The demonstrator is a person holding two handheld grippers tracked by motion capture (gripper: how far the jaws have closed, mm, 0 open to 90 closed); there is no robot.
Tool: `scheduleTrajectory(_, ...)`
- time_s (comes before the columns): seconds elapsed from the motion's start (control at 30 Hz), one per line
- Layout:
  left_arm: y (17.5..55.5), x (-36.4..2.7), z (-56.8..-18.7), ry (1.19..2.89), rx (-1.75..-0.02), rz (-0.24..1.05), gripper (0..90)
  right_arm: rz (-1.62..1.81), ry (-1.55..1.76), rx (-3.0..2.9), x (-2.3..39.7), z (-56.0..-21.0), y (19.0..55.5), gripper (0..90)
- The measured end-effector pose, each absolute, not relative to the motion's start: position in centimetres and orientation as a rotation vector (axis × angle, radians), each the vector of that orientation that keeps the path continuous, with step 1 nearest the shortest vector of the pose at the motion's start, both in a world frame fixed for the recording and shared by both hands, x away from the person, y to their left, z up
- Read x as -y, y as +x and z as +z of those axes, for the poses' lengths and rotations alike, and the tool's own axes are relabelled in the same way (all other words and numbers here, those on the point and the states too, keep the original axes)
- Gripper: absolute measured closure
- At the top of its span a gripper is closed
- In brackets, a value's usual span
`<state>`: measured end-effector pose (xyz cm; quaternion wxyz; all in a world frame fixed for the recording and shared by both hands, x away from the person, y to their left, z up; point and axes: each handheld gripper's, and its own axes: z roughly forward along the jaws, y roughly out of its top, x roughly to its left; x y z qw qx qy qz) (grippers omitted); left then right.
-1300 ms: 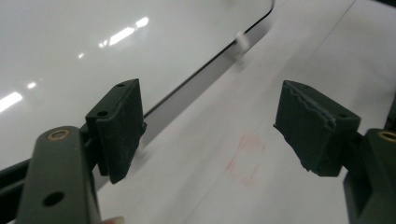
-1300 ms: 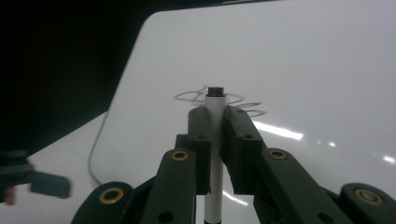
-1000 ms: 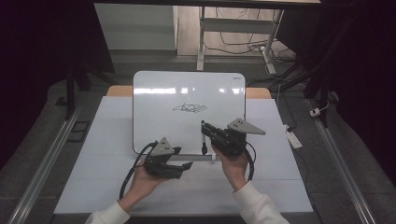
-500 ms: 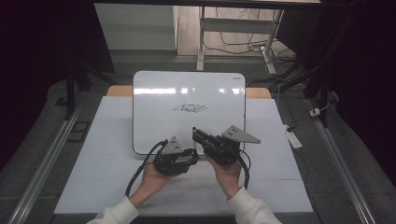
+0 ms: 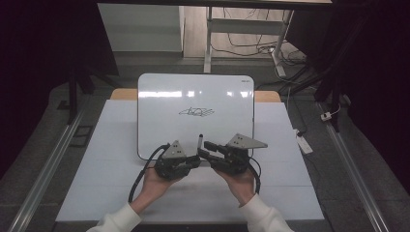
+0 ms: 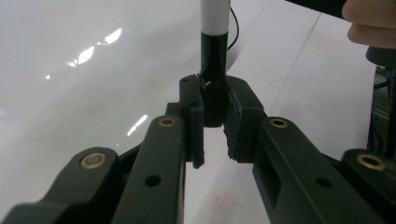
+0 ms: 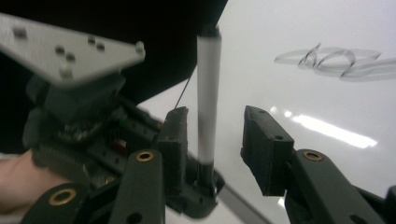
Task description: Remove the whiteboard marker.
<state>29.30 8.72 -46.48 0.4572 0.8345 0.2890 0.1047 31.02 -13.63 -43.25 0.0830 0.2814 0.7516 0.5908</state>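
Marker [image 5: 200, 141], white barrel, black end: stood upright at the whiteboard's [image 5: 159, 101] near edge, clamped by the left gripper [image 5: 196, 161], whose jaws had just closed; right gripper [image 5: 202, 149] jaws just parted, marker between them untouched.

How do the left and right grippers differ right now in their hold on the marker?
The left gripper has just closed its fingers onto the marker and clamps its black lower end; the right gripper has just opened, its fingers standing apart from the white barrel between them. The left gripper carries the marker upright; the right gripper no longer presses on it. Both meet at the near edge of the whiteboard, each in a hand.
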Motion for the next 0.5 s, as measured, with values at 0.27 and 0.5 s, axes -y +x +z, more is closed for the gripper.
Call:
scheduleTrajectory(0.27,29.07,-8.4,-46.46,2.105,-0.661,0.262,77.6,1.655,0.792,-2.409,12.97,-43.84,31.23,68.7)
scheduleTrajectory(0.5,28.99,-8.56,-46.21,2.105,-0.629,0.242,77.6,1.624,0.777,-2.467,12.67,-44.27,31.31,76.2)
